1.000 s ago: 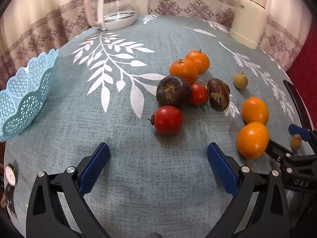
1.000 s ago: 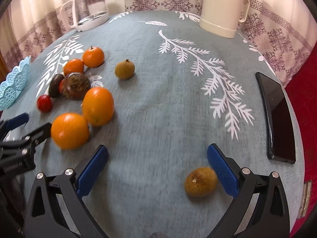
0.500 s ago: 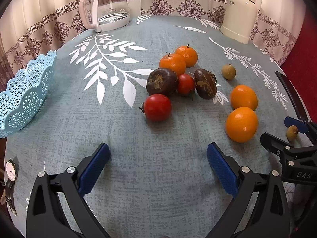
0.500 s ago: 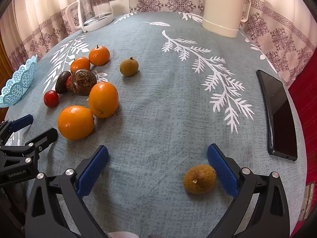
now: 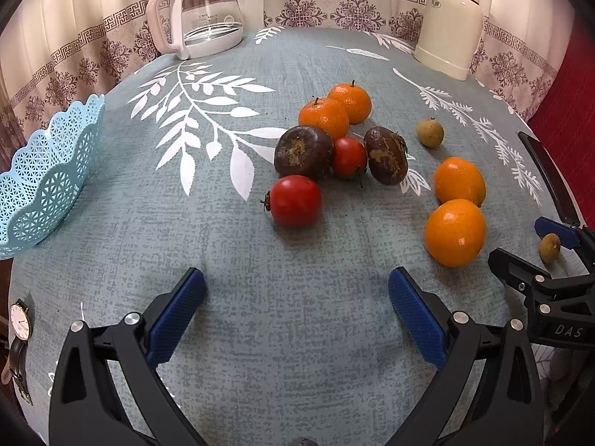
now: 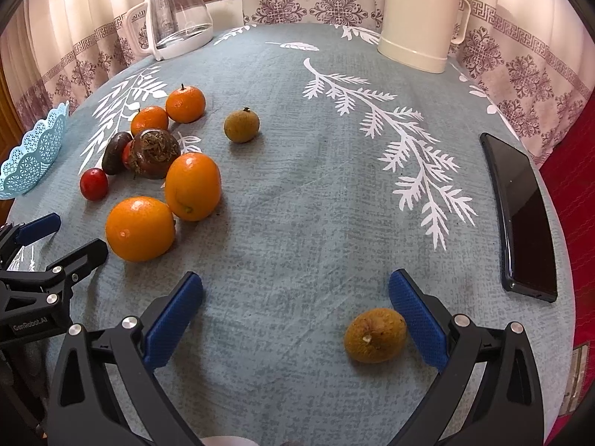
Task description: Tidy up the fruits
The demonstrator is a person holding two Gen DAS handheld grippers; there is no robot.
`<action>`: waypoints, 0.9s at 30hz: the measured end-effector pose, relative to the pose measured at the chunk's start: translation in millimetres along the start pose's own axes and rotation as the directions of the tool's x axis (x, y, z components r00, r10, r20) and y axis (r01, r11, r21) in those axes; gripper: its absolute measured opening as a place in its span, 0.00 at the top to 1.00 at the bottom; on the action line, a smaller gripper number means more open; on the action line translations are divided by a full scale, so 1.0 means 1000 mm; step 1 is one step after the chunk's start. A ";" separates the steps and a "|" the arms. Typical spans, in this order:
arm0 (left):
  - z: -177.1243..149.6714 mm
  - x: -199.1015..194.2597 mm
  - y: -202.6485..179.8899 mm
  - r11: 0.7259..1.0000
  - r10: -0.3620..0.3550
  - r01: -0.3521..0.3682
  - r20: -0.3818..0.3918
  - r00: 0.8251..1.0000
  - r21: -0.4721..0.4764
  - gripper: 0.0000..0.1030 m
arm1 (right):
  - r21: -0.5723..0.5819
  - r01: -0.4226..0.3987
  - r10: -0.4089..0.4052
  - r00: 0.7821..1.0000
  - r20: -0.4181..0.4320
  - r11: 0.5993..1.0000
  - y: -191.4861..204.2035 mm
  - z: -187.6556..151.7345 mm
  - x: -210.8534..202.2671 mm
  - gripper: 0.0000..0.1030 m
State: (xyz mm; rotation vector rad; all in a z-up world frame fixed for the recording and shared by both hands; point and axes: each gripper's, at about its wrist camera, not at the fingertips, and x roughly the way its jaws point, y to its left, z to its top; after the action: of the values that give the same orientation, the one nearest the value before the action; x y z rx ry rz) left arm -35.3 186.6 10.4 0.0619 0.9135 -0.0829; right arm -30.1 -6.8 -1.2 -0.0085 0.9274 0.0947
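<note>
Fruit lies loose on the grey-blue tablecloth. A red tomato (image 5: 295,200) sits nearest ahead of my left gripper (image 5: 297,293), which is open and empty above the cloth. Behind it cluster two dark brown fruits (image 5: 304,152), a smaller tomato (image 5: 349,157) and two tangerines (image 5: 324,117). Two oranges (image 5: 455,232) lie to the right. My right gripper (image 6: 295,293) is open, with a small brown fruit (image 6: 375,334) just inside its right finger (image 6: 416,314). Another small brown fruit (image 6: 241,125) sits farther back. A light blue lattice basket (image 5: 41,182) stands empty at the left edge.
A glass jug (image 5: 202,15) and a cream thermos (image 5: 450,24) stand at the table's back. A black phone (image 6: 520,215) lies near the right edge. A wristwatch (image 5: 18,334) lies at the front left edge. Patterned curtains hang behind.
Both grippers have drawn back and risen a little, so the fruit looks farther away and more of the table shows. Both stay open. No fruit has moved.
</note>
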 end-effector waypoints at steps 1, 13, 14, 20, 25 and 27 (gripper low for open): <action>0.000 0.000 0.000 1.000 0.000 0.000 0.000 1.000 0.000 0.03 | 0.000 0.000 0.000 1.000 0.000 1.000 0.000 0.000 0.000 0.05; 0.001 0.000 0.000 1.000 -0.011 0.011 0.001 1.000 -0.004 0.03 | 0.003 -0.005 0.005 1.000 0.004 1.000 0.000 0.000 0.000 0.05; 0.001 0.000 0.000 1.000 -0.013 0.013 0.002 1.000 -0.005 0.03 | 0.006 -0.008 0.008 1.000 0.006 1.000 0.000 0.000 -0.001 0.05; 0.001 -0.001 0.002 1.000 -0.025 0.025 0.006 1.000 -0.013 0.03 | 0.028 -0.043 0.042 0.999 0.024 0.999 -0.005 0.000 -0.004 0.05; 0.001 -0.005 0.010 0.997 -0.063 0.064 0.030 0.998 -0.052 0.03 | 0.024 -0.141 0.138 0.984 0.112 0.990 -0.009 -0.005 -0.020 0.05; 0.001 -0.007 0.015 0.994 -0.077 0.080 0.041 0.996 -0.080 0.03 | 0.000 -0.132 0.131 0.981 0.141 0.991 -0.005 -0.006 -0.026 0.05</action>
State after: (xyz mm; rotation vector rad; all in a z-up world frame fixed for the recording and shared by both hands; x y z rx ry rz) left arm -37.2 201.7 17.4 -0.0511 0.8809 -0.1193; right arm -49.9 -14.0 16.5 0.0679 0.7864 0.2112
